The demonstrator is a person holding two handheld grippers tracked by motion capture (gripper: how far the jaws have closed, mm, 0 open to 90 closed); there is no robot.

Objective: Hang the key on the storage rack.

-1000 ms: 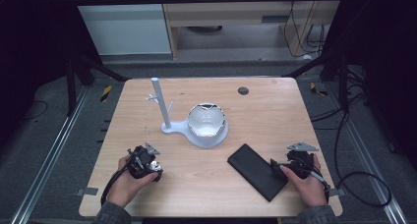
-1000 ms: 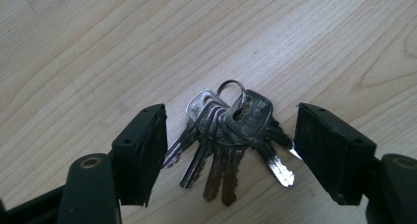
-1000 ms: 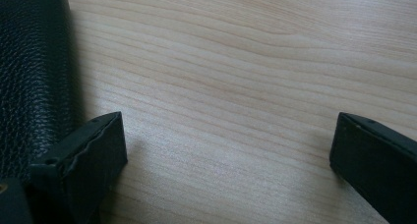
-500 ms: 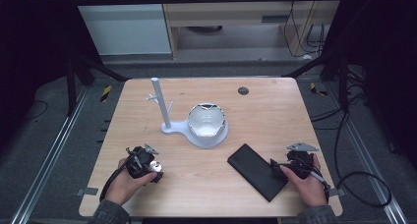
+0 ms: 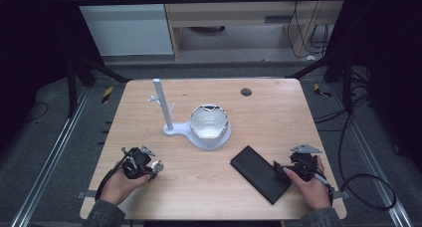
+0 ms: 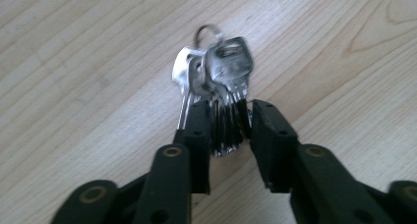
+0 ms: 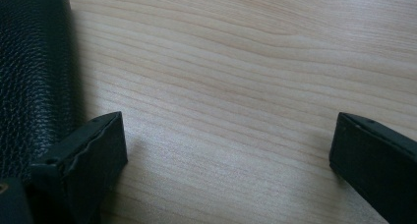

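A bunch of silver keys (image 6: 221, 67) on a ring lies on the wooden table (image 5: 268, 112) near its front left. My left gripper (image 6: 231, 111) has just been closing, and its black jaws now pinch the key blades from both sides. In the high view the left gripper (image 5: 152, 166) sits in the person's left hand with the keys (image 5: 157, 165) at its tip. A black leather wallet (image 5: 259, 173) lies at the front right. My right gripper (image 5: 282, 171) rests beside it, open, with bare wood between its jaws (image 7: 228, 130) and the wallet (image 7: 29, 62) just outside the left one.
A white stand with an upright post (image 5: 163, 102) and a white bowl-like dish (image 5: 209, 122) sits at the table's middle. A small dark round spot (image 5: 246, 92) marks the far side. Dark floor, rails and cables surround the table.
The left hand has shifted slightly to the left near the table's front edge. The right hand and the wallet have stayed where they were.
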